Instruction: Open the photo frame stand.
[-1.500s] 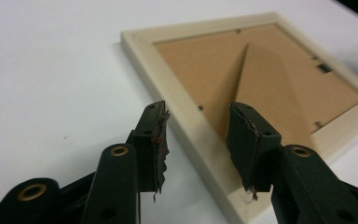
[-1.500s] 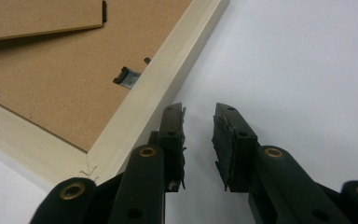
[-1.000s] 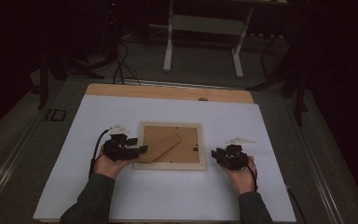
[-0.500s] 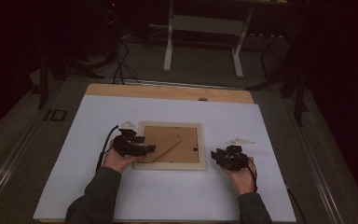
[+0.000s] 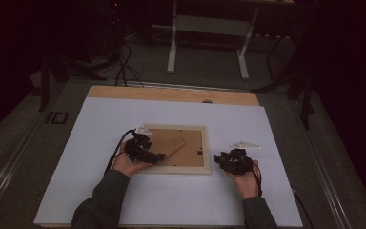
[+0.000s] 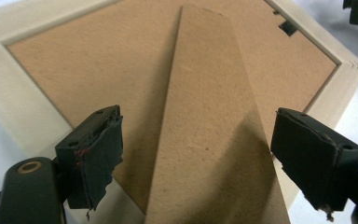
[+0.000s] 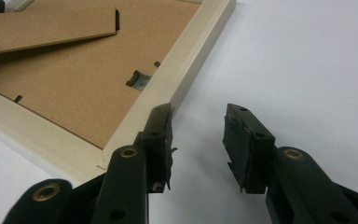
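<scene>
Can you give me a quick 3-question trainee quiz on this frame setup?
1. True or false: the picture frame lies with its backing board up.
2. What sits between the open jaws of the left gripper? A) the fold-out stand B) a cable C) a cloth
3. On which side of the frame does the right gripper rest?

Key: 1 true; 2 A; 3 beside its right edge, jaws open on the white table.

A dim lab or recording studio: a wooden desk under a white sheet, black cables across grey carpet, and a white metal stand behind.
</scene>
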Demonstrator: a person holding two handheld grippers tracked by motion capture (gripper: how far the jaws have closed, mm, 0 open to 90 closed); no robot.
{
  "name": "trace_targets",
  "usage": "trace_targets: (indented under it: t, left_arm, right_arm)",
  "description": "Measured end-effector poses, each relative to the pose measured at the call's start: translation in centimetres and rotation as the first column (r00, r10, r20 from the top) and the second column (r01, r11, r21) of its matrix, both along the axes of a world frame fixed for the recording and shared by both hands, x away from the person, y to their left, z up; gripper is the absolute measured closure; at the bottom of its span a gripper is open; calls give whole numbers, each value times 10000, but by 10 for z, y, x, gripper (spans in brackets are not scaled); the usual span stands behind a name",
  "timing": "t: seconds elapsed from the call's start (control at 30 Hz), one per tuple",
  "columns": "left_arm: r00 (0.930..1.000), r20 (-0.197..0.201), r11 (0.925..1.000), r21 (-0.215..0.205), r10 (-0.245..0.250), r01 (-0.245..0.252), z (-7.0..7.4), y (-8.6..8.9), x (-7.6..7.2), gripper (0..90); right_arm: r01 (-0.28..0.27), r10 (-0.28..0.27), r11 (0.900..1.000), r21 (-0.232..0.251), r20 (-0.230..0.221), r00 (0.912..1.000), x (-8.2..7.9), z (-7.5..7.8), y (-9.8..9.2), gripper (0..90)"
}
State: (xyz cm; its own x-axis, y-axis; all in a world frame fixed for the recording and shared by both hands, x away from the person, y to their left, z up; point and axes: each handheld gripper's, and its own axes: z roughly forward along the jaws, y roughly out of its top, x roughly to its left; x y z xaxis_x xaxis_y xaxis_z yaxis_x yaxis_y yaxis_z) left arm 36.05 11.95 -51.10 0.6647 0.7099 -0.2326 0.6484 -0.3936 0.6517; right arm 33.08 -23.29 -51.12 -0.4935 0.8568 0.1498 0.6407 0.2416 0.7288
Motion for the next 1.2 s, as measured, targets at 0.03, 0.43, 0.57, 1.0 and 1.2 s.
trace_targets:
  t: [0.03, 0.43, 0.57, 1.0, 1.2]
  left_arm:
    - [10000, -36, 10000, 62, -74, 74, -1, -1, 0, 173]
    - [9987, -126, 9983, 298, -501, 505, -3, -7, -1, 222]
    - [9984, -59, 9970, 530, -565, 567, -2, -9, -2, 226]
    - [9958, 566, 9869, 1489, -720, 628, 0, -16, -7, 349]
    - [9910, 1063, 9856, 1567, -810, 637, 5, -18, -10, 352]
  right_arm:
    - [-6, 6, 10000, 3, 2, 10000, 0, 0, 0, 609]
    - [-28, 28, 10000, 2, -30, 10000, 1, -1, 1, 604]
    - [-48, 48, 10000, -12, -22, 10000, 1, -1, 2, 603]
    - [-124, 124, 9999, -21, -64, 9999, 1, -1, 4, 599]
    - [-251, 251, 9996, -84, -61, 9997, 2, 0, 7, 597]
